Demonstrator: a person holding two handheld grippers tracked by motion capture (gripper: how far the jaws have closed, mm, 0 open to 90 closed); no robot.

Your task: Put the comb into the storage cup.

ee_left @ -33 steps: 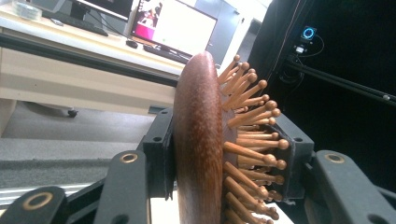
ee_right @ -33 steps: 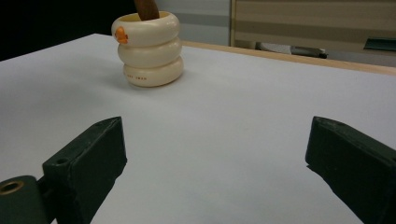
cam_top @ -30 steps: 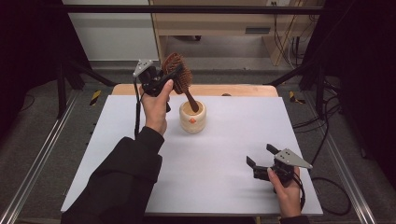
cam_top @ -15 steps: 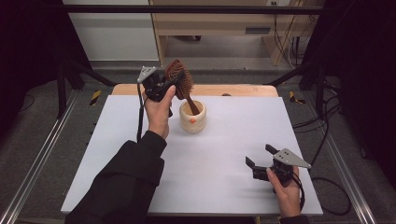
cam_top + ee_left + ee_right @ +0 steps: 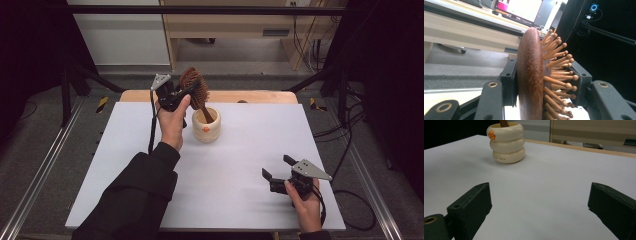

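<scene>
wooden hairbrush gripped above a cream holder

the cream holder (image 5: pixel 206 125), shaped like three stacked rings, carries a small orange mark near its rim and a line of tiny print on its lowest ring; in the right gripper view the print is too small to read. no other writing can be made out on the things in hand.

the hairbrush (image 5: pixel 194 90) stands tilted at the far middle of the white table (image 5: pixel 240 150). its long axis runs from the head, up and to the left in the high view, down and to the right along the handle, whose lower end sits inside the holder. in the left gripper view its smooth brown back faces left and its ball-tipped wooden pins point right.

the left hand-held gripper (image 5: pixel 181 95) is clamped on the head of the hairbrush, one pad against the back and the other against the pins. the right hand-held gripper (image 5: pixel 276 167) rests near the front right of the table, well apart from the holder, jaws spread wide with nothing between them.
</scene>
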